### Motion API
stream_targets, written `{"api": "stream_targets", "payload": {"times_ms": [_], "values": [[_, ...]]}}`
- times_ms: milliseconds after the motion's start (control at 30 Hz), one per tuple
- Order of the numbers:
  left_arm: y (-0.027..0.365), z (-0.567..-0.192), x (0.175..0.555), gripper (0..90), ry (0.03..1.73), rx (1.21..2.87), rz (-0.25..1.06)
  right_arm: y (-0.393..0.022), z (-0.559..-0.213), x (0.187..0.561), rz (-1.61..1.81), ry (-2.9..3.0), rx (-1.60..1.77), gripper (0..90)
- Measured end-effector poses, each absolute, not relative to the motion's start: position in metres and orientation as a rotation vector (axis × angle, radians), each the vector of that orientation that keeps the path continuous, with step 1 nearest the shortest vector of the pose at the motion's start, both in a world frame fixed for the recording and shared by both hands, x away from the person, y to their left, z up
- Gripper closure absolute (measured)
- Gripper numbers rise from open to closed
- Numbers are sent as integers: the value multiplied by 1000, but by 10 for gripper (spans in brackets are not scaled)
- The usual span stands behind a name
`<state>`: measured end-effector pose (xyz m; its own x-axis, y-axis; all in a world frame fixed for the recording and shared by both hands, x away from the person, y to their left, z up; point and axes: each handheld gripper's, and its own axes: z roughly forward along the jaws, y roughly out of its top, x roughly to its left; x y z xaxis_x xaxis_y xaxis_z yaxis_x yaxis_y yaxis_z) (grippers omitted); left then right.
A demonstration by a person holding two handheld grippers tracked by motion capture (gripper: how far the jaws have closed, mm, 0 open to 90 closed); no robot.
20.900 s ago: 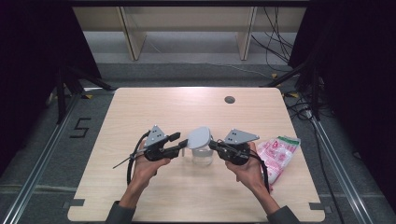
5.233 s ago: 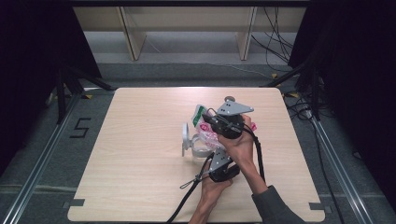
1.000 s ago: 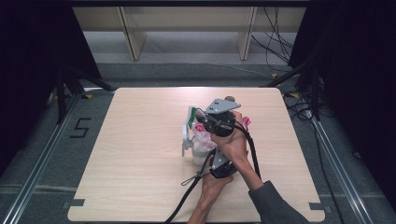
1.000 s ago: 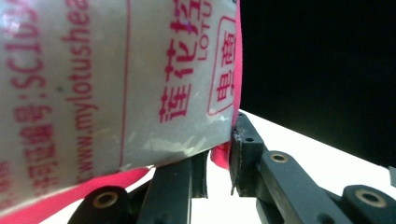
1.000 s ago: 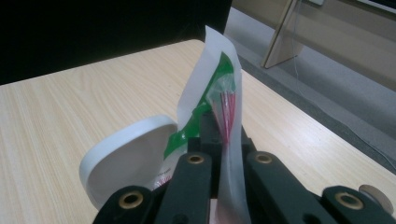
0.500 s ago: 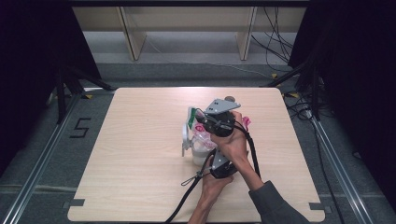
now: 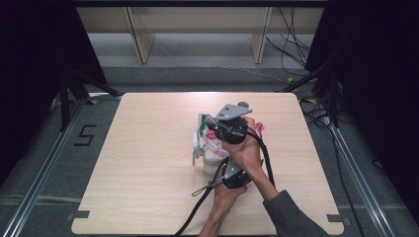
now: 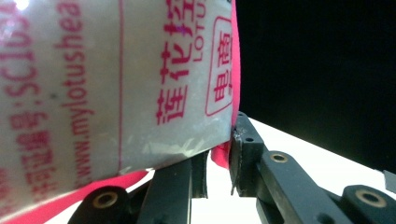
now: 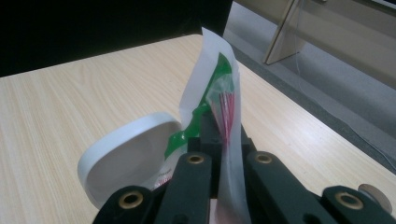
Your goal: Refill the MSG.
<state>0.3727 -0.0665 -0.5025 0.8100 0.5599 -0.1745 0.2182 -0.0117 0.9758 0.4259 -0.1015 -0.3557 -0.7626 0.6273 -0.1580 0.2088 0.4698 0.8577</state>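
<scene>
Printed plastic bag (image 7: 215, 139) of white powder or grains, pink and green print, held up over white lidded container (image 7: 210, 159), roughly mid-table, a little toward right edge and near edge. Lid (image 9: 126, 158) hinged open, standing at container's left in high view. Bag's top end pointing toward far edge, lower end down at container mouth; looks like pouring or emptying in hand, judged from pose only. Contents level inside container not readable.

Right gripper (image 7: 217, 127) clenched on bag's upper end: in right gripper view, jaws pinched on folded film (image 9: 223, 107), green and red print between them. Left gripper (image 7: 228, 170) lower, nearer near edge, just beside container; in left gripper view, jaws closed on pink bottom seam (image 8: 223, 154) of bag, printed side (image 8: 116, 84) filling upper left. Both hands crossed close together, right hand (image 7: 247, 148) over left gripper, cables trailing to near edge.

Risks from here:
- Thin film slipping out of either pinch, since grip sits only on seam and fold; bag dropping, contents spilling on table.
- Bag mouth off container rim, not checkable here; contents landing beside container.
- Open lid knocked by bag or jaw, container light, possibly tipping or sliding.
- Tilting too fast: sudden rush, overflow.
- Crossed hands and cables snagging container on pull-back.

Small dark round thing (image 7: 243, 104) on table toward far edge, well apart, untouched.
</scene>
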Motion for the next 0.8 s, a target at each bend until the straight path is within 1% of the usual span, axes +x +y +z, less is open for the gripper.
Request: {"api": "stream_targets", "payload": {"times_ms": [800], "values": [[-65,-502,371,783,638,1588,295,-98,-356,427,1223,2302,716,900]]}}
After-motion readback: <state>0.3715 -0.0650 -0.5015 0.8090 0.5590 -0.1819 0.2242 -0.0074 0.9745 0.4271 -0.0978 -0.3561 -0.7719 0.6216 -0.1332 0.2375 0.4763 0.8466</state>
